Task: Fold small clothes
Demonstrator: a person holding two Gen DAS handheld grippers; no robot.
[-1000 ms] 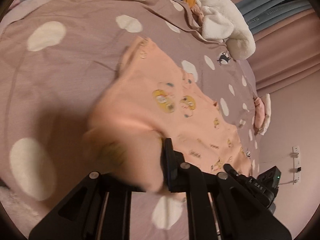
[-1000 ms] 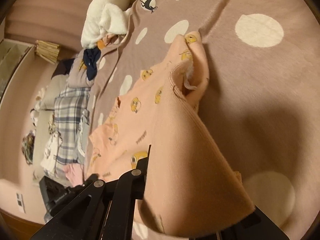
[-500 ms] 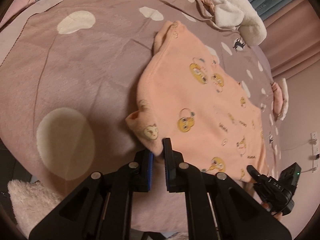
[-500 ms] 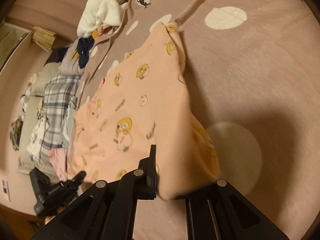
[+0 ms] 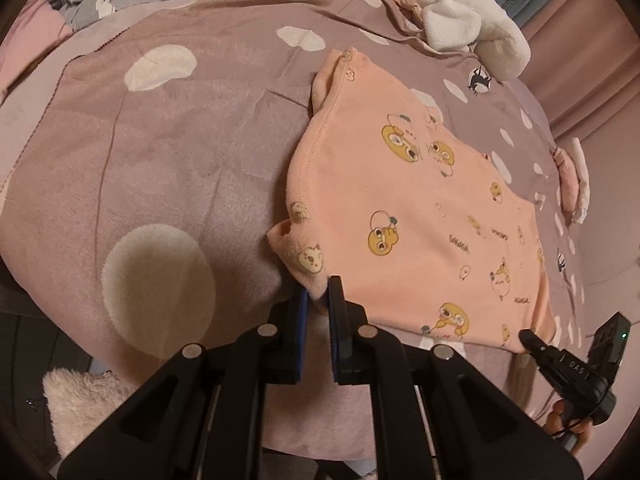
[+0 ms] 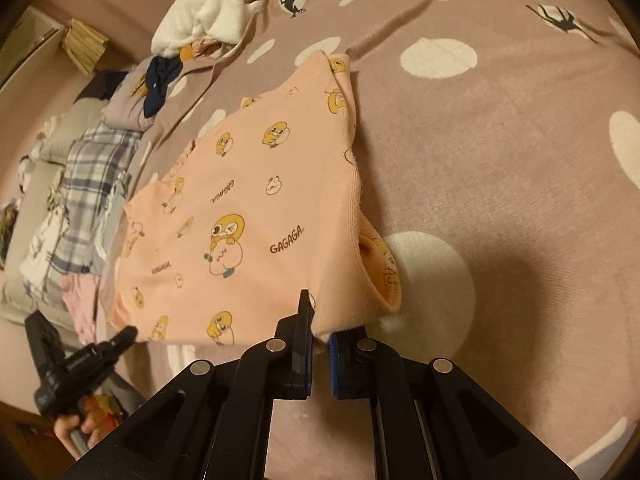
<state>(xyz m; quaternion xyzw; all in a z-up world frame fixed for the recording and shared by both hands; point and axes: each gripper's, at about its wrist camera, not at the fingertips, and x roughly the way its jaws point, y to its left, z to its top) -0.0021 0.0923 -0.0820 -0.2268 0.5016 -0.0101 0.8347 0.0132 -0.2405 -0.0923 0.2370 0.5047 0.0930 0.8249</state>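
Left gripper [image 5: 318,294]: jaws nearly together, pinching the near-left corner of the peach garment [image 5: 404,216] — a small fold of fabric sits between the pads.
Peach garment: lies spread on the mauve blanket [image 5: 168,160], printed with yellow cartoon birds and the word GAGAGA; its near hem runs along the blanket's near edge, from one gripper to the other.
Far corner of garment: points toward the white fluffy cloth [image 5: 468,20] at the blanket's far side.
Right gripper [image 6: 318,330]: jaws nearly together, clamped on the garment's near-right corner — beside it a cuff opening [image 6: 380,268] shows its inner lining.
Blanket: white spots and small dark animal figures; bare to the left of the garment in the left wrist view.
Far-left edge, right wrist view: plaid cloth [image 6: 92,160] and other heaped clothes.
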